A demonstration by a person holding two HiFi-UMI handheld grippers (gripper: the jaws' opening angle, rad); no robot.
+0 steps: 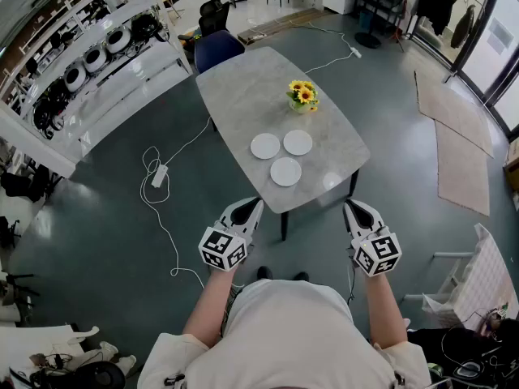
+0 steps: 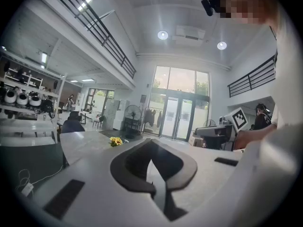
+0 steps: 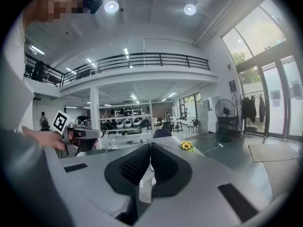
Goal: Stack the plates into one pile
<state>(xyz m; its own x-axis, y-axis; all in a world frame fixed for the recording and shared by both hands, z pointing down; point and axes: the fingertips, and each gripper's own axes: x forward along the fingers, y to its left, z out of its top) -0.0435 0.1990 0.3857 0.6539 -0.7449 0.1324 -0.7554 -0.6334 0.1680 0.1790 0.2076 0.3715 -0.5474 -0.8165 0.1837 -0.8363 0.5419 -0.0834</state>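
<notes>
While the person stood at the near end of the grey table (image 1: 243, 87), both grippers were held out in front of the body, well short of the plates. L gripper (image 1: 253, 203) was clenched w/ nothing in it; R gripper (image 1: 350, 205) also, jaws together & empty. All 3 white plates lay flat and unstacked: left plate (image 1: 265, 146) just beside right plate (image 1: 298, 143), near plate (image 1: 285, 172) in front of them. Sunflower bouquet (image 1: 302, 94) stood behind.
</notes>
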